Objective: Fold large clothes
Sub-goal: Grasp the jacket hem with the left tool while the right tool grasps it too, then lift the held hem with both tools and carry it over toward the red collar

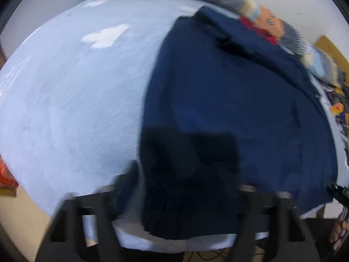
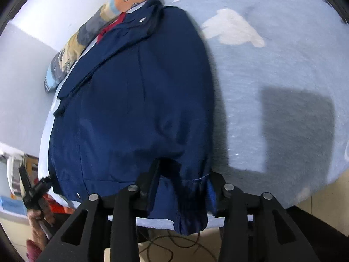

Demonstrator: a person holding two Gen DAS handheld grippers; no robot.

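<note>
one navy garment (image 2: 135,109), two grippers (image 2: 181,181)

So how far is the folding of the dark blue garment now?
Done: the navy garment lies lengthwise as a narrowed strip on the light blue blanket. In hand: the left claw and right claw each have its near hem between their fingers at the bed edge. Left: carrying that hem up toward the collar end; no crosswise fold is visible yet.

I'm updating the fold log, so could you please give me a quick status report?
Both grippers at the near hem, navy fabric between the fingers. Navy garment flat on the blue blanket. Nothing in the way.
</note>
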